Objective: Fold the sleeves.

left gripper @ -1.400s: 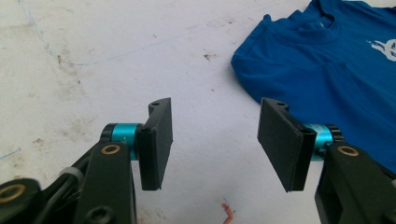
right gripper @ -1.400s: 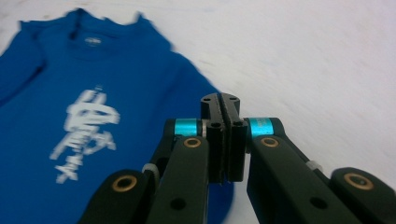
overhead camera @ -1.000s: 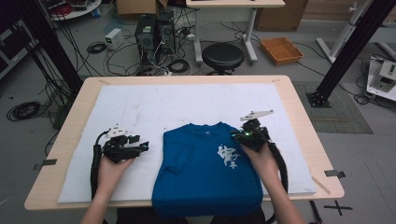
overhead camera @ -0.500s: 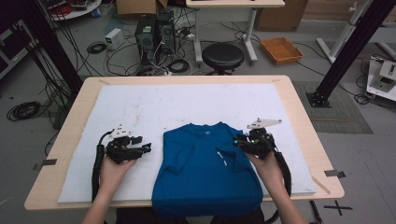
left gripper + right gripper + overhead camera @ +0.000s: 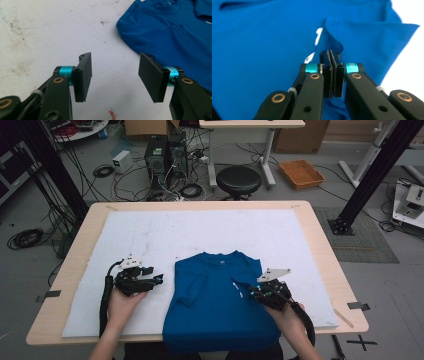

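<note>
Folding step: right hand-held gripper (image 5: 333,75), jaws just closing, is clenched, seemingly pinching the folded-in sleeve edge of the blue T-shirt (image 5: 220,310). Judgement: lay the sleeve flat, smoothing toward 9 o'clock. Left hand-held gripper (image 5: 115,75) released, empty, at shirt's 9 o'clock. Shirt lies at surface's (image 5: 310,220) 6 o'clock edge, white print showing.

- Two black hand-held tools are showing at the table: the left gripper (image 5: 159,281) and the right gripper (image 5: 251,291), each trailing a thick black cable toward the person.
- A grey three-cornered plate is riding on top of each.
- Flat black rectangular pads (image 5: 84,75) are ending the jaws, with turquoise collars sitting behind them.
- Brass-coloured rivets are dotting the black arms, with small screw holes beside.
- The forearms are showing bare, with no sleeves.
</note>
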`<state>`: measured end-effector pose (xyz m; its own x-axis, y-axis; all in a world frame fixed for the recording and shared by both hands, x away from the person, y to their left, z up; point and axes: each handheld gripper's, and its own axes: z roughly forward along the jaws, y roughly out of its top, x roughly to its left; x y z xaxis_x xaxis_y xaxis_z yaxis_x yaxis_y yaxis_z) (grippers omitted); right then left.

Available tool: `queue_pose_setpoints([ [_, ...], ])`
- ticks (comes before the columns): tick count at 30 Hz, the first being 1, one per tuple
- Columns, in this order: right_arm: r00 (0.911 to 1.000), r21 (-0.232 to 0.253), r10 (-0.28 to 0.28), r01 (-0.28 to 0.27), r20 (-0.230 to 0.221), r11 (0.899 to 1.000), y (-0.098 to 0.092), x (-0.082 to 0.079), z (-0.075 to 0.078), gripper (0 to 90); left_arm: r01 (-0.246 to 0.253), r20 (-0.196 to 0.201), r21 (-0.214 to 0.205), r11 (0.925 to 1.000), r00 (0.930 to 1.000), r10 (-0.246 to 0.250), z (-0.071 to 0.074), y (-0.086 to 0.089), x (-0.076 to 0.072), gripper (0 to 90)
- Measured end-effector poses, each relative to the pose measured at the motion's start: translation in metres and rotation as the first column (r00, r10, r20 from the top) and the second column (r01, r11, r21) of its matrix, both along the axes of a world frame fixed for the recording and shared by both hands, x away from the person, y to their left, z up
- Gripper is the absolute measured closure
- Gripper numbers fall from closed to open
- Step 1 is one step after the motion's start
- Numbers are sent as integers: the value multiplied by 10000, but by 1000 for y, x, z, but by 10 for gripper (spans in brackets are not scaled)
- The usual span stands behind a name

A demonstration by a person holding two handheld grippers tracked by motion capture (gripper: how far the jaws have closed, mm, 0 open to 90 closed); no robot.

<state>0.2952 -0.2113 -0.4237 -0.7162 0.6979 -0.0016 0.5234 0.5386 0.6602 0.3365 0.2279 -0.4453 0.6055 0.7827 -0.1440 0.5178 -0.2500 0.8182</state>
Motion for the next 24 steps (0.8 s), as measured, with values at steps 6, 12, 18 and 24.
queue_pose_setpoints([
  [6,9932,160,1151,-1148,-194,9933,1,-9,-1,820,20,41,54,10000,10000,-21,0,-1,0,433],
  [12,9986,1577,385,-436,353,9865,-26,4,14,599,295,400,126,9995,9988,-299,3,-3,-3,433],
  [18,9892,2850,-989,643,1085,9564,-60,24,37,504,972,1158,-542,9938,9891,-905,8,-3,-6,425],
  [24,9813,3211,-1469,1003,1244,9417,-73,38,43,475,1117,2153,-1224,9862,9730,-835,17,1,-9,418],
])
